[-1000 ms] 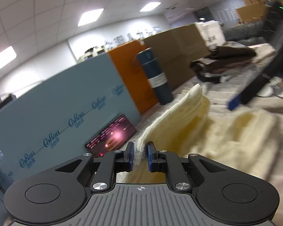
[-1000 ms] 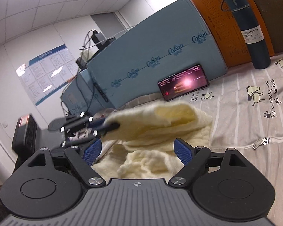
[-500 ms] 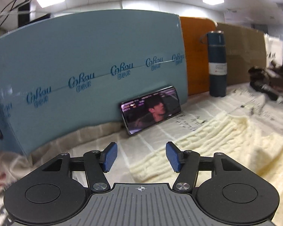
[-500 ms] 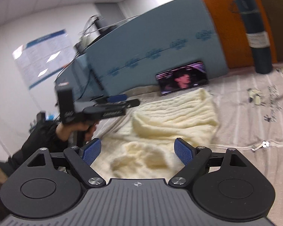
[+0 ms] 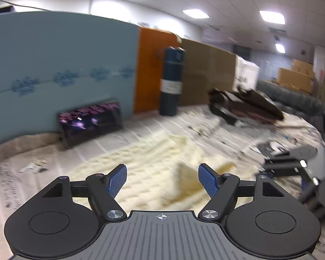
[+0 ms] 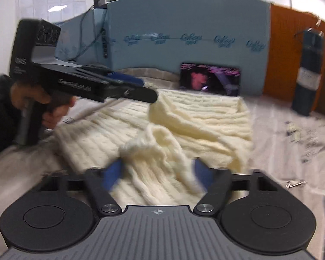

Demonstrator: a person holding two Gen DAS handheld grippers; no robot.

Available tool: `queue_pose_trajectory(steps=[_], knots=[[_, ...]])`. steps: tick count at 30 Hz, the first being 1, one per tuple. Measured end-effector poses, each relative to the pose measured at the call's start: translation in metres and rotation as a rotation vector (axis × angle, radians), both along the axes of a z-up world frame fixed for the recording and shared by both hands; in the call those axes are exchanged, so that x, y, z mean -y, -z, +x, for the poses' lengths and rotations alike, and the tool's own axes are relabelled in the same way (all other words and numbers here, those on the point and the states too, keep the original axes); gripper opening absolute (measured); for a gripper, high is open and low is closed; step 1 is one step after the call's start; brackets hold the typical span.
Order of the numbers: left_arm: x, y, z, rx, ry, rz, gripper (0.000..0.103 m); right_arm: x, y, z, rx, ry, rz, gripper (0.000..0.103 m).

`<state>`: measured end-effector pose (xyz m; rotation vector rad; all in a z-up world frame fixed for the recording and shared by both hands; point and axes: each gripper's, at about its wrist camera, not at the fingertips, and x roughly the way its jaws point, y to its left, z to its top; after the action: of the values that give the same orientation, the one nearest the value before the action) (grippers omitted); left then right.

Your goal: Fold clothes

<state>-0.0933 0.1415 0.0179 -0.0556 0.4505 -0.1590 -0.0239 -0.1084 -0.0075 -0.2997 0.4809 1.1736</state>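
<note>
- We see the sweater (image 6: pixel 184 130), a cream cable knit, lying rumpled on the printed sheet (image 6: pixel 292 147), just ahead of both grippers.
- Our right gripper (image 6: pixel 158 173) has its jaws wide apart; a raised fold of the sweater bunches up between the blue pads (image 6: pixel 112 173), though the blur keeps us from telling whether they touch the knit.
- Our left gripper (image 5: pixel 162 178) is also spread open and holds nothing; the sweater lies under and ahead of it, with a small peak of knit showing in the gap between its fingers.
- From the right wrist view, the left gripper (image 6: pixel 138 86) sits up and to the left, roughly level, above the sweater's far left part, with the hand (image 6: pixel 47 106) wrapped around its grip.
- From the left wrist view, the right gripper (image 5: pixel 292 164) sits low at the right, beside the sweater's edge.
- Beyond the sweater, a phone (image 6: pixel 210 79) leans on a blue board (image 6: pixel 184 21), and a dark bottle (image 6: pixel 307 71) stands further right.
- Far right of the left gripper lies a pile of dark clothes (image 5: pixel 247 106).
</note>
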Motion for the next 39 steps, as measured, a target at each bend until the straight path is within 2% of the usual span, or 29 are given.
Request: queue_pose_trajectory(steps=[1, 2, 4, 5, 7, 10, 11, 13, 15, 17, 18, 19, 20, 23, 25, 26, 27, 28, 29, 30, 32, 35, 39], knots=[[0.003, 0.001, 0.002, -0.013, 0.011, 0.006, 0.075, 0.004, -0.001, 0.002, -0.005, 0.008, 0.014, 0.029], [0.005, 0.003, 0.006, -0.031, 0.018, 0.014, 0.075, 0.010, -0.002, 0.005, -0.015, 0.020, 0.033, 0.024], [0.011, 0.005, 0.013, -0.063, 0.034, 0.033, 0.071, 0.022, -0.004, 0.010, -0.035, 0.047, 0.072, 0.022], [0.015, 0.005, 0.016, -0.073, 0.047, 0.049, 0.063, 0.029, -0.006, 0.011, -0.037, 0.062, 0.096, 0.021], [0.021, 0.004, 0.020, -0.084, 0.062, 0.081, 0.051, 0.044, -0.009, 0.011, -0.035, 0.092, 0.149, 0.021], [0.021, -0.002, 0.017, -0.071, 0.058, 0.107, 0.057, 0.069, -0.013, 0.012, -0.024, 0.182, 0.209, 0.021], [0.019, -0.004, 0.015, -0.067, 0.058, 0.110, 0.064, 0.078, -0.014, 0.014, -0.025, 0.217, 0.227, 0.021], [0.009, -0.004, 0.007, -0.072, 0.061, 0.102, 0.068, 0.097, -0.013, 0.020, -0.054, 0.290, 0.252, 0.021], [-0.001, -0.001, 0.000, -0.097, 0.080, 0.083, 0.070, 0.114, -0.009, 0.026, -0.086, 0.353, 0.254, 0.021], [-0.009, 0.005, -0.003, -0.139, 0.097, 0.067, 0.080, 0.126, -0.002, 0.032, -0.114, 0.398, 0.239, 0.021], [-0.012, 0.008, -0.005, -0.160, 0.106, 0.058, 0.080, 0.130, 0.001, 0.035, -0.128, 0.416, 0.226, 0.021], [-0.014, 0.011, -0.006, -0.177, 0.122, 0.043, 0.080, 0.133, 0.005, 0.037, -0.139, 0.443, 0.205, 0.030], [-0.017, 0.014, -0.008, -0.189, 0.135, 0.024, 0.080, 0.136, 0.008, 0.039, -0.149, 0.471, 0.182, 0.044], [-0.020, 0.019, -0.013, -0.180, 0.134, -0.021, 0.080, 0.148, 0.013, 0.043, -0.172, 0.559, 0.164, 0.061], [-0.017, 0.021, -0.014, -0.173, 0.122, -0.029, 0.076, 0.155, 0.009, 0.044, -0.151, 0.600, 0.183, 0.070], [-0.014, 0.021, -0.016, -0.170, 0.132, -0.016, 0.061, 0.156, 0.007, 0.044, -0.136, 0.611, 0.189, 0.073], [-0.010, 0.021, -0.019, -0.161, 0.145, 0.000, 0.055, 0.156, 0.004, 0.043, -0.119, 0.619, 0.195, 0.074], [-0.008, 0.019, -0.023, -0.146, 0.147, 0.020, 0.044, 0.156, 0.001, 0.042, -0.106, 0.620, 0.198, 0.074], [-0.006, 0.017, -0.028, -0.122, 0.132, 0.047, 0.023, 0.155, -0.001, 0.041, -0.092, 0.619, 0.206, 0.074], [-0.005, 0.014, -0.034, -0.098, 0.117, 0.073, 0.013, 0.154, -0.004, 0.041, -0.077, 0.617, 0.214, 0.075], [-0.004, 0.010, -0.045, -0.059, 0.103, 0.079, 0.012, 0.151, -0.009, 0.040, -0.065, 0.591, 0.239, 0.078], [0.010, 0.004, -0.068, 0.009, 0.141, 0.095, 0.011, 0.143, -0.014, 0.040, -0.067, 0.530, 0.270, 0.079], [0.028, 0.000, -0.092, 0.070, 0.166, 0.117, 0.011, 0.125, -0.019, 0.042, -0.103, 0.390, 0.300, 0.079]])
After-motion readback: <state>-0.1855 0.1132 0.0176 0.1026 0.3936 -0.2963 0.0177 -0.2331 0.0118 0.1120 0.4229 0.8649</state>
